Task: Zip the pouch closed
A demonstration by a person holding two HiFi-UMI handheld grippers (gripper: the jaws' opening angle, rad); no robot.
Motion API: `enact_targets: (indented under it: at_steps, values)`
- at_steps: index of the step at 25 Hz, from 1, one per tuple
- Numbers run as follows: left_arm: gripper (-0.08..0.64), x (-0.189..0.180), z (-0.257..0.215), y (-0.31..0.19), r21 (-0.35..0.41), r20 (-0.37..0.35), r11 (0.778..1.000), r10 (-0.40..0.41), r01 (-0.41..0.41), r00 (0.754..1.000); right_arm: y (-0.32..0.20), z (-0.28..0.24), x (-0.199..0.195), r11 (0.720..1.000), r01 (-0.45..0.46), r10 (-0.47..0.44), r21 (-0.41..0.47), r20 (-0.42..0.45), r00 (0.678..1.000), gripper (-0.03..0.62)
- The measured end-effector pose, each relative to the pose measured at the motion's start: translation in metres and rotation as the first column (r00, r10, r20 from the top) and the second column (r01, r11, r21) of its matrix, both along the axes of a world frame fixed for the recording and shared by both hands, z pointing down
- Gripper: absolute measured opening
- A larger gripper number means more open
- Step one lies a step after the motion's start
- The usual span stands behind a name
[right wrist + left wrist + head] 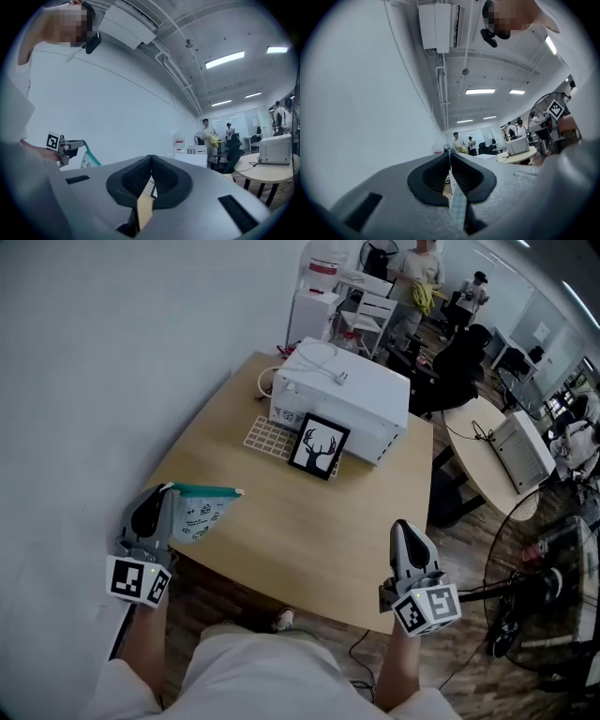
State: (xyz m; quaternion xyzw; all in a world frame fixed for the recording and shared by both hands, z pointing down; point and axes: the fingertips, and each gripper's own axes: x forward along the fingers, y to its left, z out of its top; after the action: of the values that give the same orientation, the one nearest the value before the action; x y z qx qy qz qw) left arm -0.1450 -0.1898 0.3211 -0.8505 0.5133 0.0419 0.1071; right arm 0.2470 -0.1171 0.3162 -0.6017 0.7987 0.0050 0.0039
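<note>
A white pouch [200, 513] with small prints and a teal top edge hangs over the left corner of the wooden table [309, 521]. My left gripper [167, 493] is shut on its left end and holds it up. In the left gripper view the jaws [449, 154] are pressed together with a thin pale edge of the pouch [457, 202] between them. My right gripper [403, 527] hovers at the table's near right edge, shut with nothing in it. The right gripper view shows its jaws [150, 157] closed and, far left, the left gripper [65, 143] with the pouch [88, 160].
A white box-shaped appliance [342, 395] stands at the table's far side, a framed deer picture [319, 446] leaning on it and a white grid mat [270, 437] beside. A floor fan [544, 587] is at the right. A round table [487, 465] and people are beyond.
</note>
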Motion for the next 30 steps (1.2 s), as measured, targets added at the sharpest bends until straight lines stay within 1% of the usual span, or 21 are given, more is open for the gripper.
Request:
enact_targets:
  at_steps: [3,8,15,18,23,30]
  values:
    - [0.025,-0.012,-0.006,0.005,-0.001,-0.036,1.000,-0.024,0.024,0.999,0.005,-0.005,0.016,0.998,-0.055,0.055,0.015,-0.007,0.998,0.000]
    - [0.025,-0.029,0.000,0.016,-0.026,-0.081,0.998,-0.066,0.064,0.995,0.017,-0.004,0.035,0.993,-0.119,0.120,0.016,-0.057,0.991,0.000]
    - [0.025,-0.037,0.011,0.022,-0.046,-0.086,0.995,-0.097,0.093,0.992,0.030,0.002,0.056,0.980,-0.199,0.199,0.007,-0.046,0.979,0.000]
    - [0.026,-0.040,0.016,0.021,-0.055,-0.085,0.993,-0.104,0.100,0.991,0.027,0.009,0.054,0.980,-0.198,0.198,-0.005,-0.047,0.979,0.000]
    - [0.025,-0.040,0.016,0.023,-0.060,-0.072,0.994,-0.093,0.089,0.993,0.024,0.010,0.043,0.981,-0.192,0.191,-0.010,-0.050,0.980,0.000]
    - [0.025,-0.043,0.005,0.020,-0.048,-0.068,0.996,-0.082,0.079,0.994,0.009,0.005,0.019,0.990,-0.140,0.140,-0.009,-0.052,0.989,0.000]
